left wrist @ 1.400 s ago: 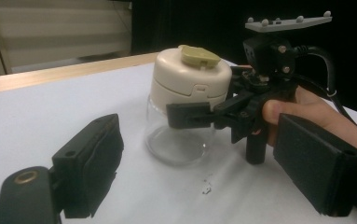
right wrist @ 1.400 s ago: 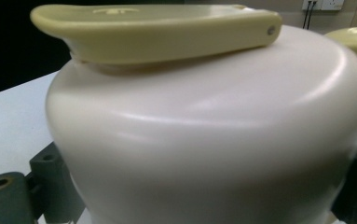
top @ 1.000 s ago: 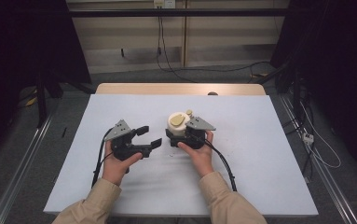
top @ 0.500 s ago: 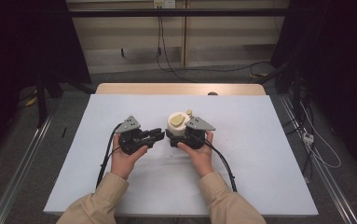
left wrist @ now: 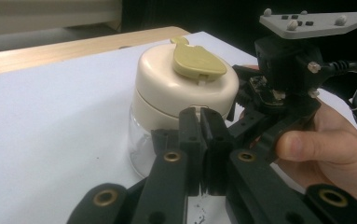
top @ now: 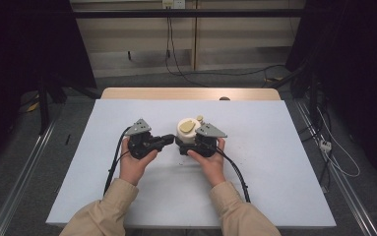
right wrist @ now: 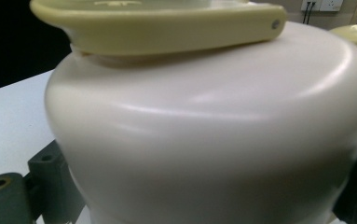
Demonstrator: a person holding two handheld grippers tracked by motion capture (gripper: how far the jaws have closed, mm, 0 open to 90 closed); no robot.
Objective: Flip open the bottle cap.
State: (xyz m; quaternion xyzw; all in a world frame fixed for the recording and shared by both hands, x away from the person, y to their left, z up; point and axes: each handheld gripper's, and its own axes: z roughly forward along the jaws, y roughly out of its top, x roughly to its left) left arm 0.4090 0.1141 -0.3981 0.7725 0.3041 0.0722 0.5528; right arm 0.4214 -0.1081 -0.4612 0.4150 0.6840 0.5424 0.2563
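Observation:
A small clear jar with a cream lid and an olive flip cap stands mid-table. My right gripper is shut on the jar, one jaw on each side; in the right gripper view the lid is close up, with one of the gripper's fingers at the lower left. My left gripper is shut. Its jaws have just been closing with nothing between them. In the left gripper view its tips meet right in front of the jar, at the lid's lower edge.
The white table top has free room on all sides of the hands. A wooden strip runs along its far edge. Cables trail back from both grippers. Metal rails and wires lie on the floor beside the table.
My left gripper has moved right toward the jar, and its jaws went from wide open to shut. The right gripper and the jar have stayed in place.

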